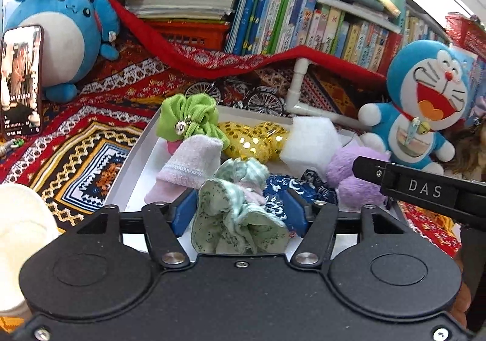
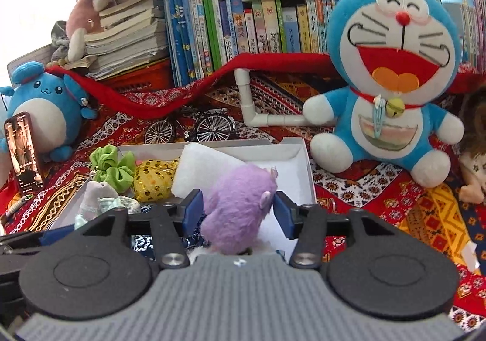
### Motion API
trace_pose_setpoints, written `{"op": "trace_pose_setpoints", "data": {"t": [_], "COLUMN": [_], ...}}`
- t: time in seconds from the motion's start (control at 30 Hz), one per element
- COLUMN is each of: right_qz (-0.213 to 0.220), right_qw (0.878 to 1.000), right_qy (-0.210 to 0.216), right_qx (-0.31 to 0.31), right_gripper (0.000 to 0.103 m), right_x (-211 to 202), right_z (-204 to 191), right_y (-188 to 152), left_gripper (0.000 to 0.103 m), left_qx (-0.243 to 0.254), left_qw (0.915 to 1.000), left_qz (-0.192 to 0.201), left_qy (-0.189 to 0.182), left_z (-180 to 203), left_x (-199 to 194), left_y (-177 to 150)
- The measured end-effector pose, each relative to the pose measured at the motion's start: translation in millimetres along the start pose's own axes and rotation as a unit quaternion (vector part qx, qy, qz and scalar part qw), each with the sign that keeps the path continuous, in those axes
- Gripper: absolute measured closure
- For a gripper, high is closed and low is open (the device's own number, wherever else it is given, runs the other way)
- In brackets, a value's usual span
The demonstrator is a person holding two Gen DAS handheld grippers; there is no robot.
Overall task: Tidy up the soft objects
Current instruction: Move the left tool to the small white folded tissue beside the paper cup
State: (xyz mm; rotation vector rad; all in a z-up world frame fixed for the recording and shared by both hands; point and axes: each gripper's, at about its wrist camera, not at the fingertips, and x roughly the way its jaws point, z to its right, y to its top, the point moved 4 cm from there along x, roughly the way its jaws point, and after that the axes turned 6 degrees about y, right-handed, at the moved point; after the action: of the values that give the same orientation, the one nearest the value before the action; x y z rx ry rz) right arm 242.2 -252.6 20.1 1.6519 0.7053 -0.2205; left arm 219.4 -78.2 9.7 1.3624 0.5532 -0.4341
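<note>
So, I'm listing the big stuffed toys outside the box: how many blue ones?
2: a round blue plush far left behind the phone, and a Doraemon plush right of the white box.

The shallow white cardboard box [image 2: 306,165] is crammed on its left, yet bare floor shows in its far right corner. A big blue-and-white cat plush [image 2: 391,83] crowds just beyond that right wall.
</note>
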Motion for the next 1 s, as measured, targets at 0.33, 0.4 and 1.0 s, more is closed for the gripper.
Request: {"op": "trace_pose_setpoints", "data": {"t": [0.33,0.4,1.0], "right_qz": [0.04,0.047,0.063], "right_qw": [0.999,0.998,0.991], "right_qy": [0.022,0.03,0.085], "right_qx": [-0.02,-0.021,-0.079], "right_gripper": [0.029,0.029,0.017], "right_x": [-46,-56,-106], "right_z": [-15,-18,-61], "right_y": [-3,-4,-36], "left_gripper": [0.028,0.028,0.023], "left_qx": [0.018,0.023,0.016], "left_qw": [0.9985,0.9979,0.9907], "left_qz": [0.038,0.045,0.129], "left_qy": [-0.036,-0.04,-0.042], "left_z": [-1,-3,-105], "left_x": [-49,-59,-163], "left_y": [2,2,3]}}
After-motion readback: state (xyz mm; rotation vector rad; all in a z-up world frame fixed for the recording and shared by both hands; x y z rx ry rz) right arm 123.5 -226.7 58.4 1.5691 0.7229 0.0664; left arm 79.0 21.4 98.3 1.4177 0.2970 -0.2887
